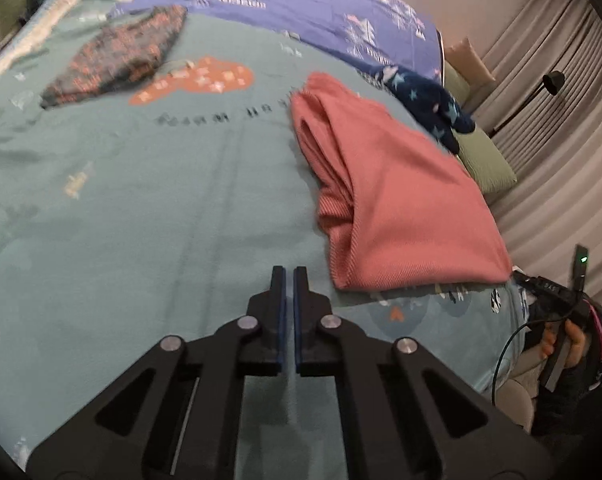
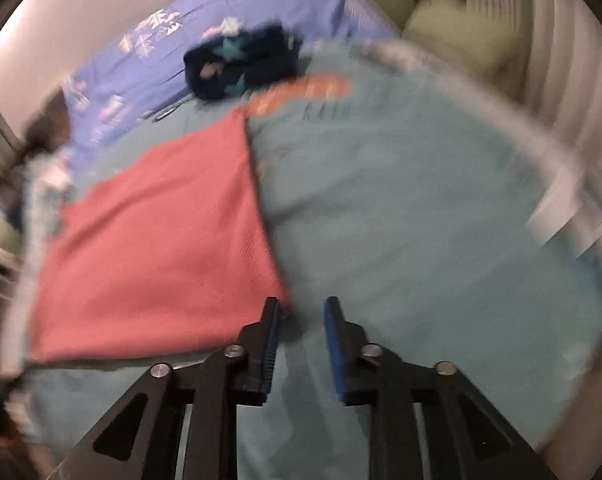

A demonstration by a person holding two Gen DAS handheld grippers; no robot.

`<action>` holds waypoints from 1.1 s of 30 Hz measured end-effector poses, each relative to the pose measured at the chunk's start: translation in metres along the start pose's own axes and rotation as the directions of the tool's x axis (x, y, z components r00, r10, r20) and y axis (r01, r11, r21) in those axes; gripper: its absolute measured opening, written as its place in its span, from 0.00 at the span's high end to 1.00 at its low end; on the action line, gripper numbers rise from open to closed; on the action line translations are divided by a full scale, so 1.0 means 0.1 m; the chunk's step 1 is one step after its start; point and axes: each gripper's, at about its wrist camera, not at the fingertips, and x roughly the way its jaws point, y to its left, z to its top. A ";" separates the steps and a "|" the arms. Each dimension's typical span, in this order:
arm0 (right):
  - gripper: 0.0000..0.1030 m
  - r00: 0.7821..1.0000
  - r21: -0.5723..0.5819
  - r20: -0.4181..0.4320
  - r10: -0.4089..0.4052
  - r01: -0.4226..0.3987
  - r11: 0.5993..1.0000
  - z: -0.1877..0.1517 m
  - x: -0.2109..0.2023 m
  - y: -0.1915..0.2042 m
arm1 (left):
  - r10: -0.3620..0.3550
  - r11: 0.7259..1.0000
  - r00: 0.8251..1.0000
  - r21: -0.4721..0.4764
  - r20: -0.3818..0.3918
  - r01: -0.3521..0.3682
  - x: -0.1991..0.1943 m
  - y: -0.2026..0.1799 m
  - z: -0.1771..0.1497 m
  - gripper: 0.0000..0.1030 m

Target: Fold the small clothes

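A folded pink garment lies on the teal blanket near the bed's right edge. My left gripper hovers over the bare blanket just left of the garment's near corner, shut with nothing between its fingers. The right wrist view is blurred. There the pink garment fills the left half, and its near right corner ends beside the left finger of my right gripper. That gripper is open, with only teal blanket showing in the gap. A hand holding the right gripper's handle shows at the bed's edge.
A dark garment with a red pattern lies far left on the blanket. A navy garment with stars sits beyond the pink one, on the blue printed sheet. Green pillows and curtains line the right side.
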 end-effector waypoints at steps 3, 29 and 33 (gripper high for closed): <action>0.68 0.994 -0.189 0.105 0.003 0.017 0.982 0.05 -0.30 0.46 | 0.038 0.999 0.998 0.031 0.053 -0.039 -0.12 -0.02 0.08 0.78; 0.47 0.945 -0.914 0.206 0.253 0.094 0.395 -1.46 0.04 3.51 | -0.031 0.999 0.996 -0.035 0.078 0.034 0.10 0.37 0.80 0.40; 0.47 0.941 -0.893 0.230 0.248 0.103 0.438 -1.43 0.09 3.55 | -0.165 0.986 0.986 -0.034 0.001 0.165 0.46 0.28 1.03 0.39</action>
